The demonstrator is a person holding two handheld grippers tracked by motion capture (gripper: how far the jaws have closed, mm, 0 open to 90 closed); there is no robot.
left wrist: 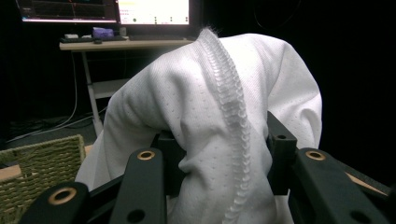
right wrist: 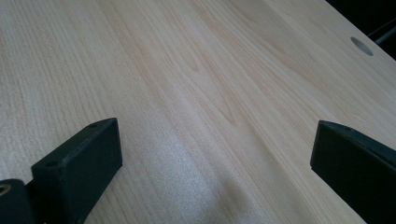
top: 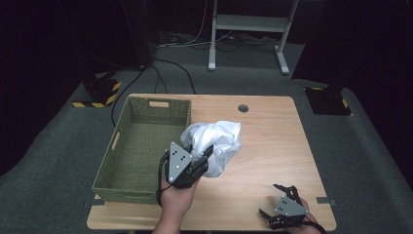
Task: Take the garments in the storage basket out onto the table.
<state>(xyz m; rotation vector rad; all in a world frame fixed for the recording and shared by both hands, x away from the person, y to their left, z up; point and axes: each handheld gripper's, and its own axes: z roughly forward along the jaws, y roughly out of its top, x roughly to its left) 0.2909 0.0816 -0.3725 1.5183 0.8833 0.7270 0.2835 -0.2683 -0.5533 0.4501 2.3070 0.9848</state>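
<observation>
surface: pale wood-grain table (top: pixel 272 146) | left gripper (top: pixel 202 163) clamps crumpled white cloth (top: pixel 216 139), woven green basket (top: pixel 141 146) beside | right gripper (top: pixel 277 202) jaws spread, empty

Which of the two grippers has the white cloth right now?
The left gripper, beside the green basket: its jaws are shut on the white cloth. The right gripper stands open over bare table.

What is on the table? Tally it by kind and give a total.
White cloth, bunched, clamped in the left gripper: 1
Green woven basket: 1
Grippers, the left one and the open right gripper: 2
Total: 4
</observation>
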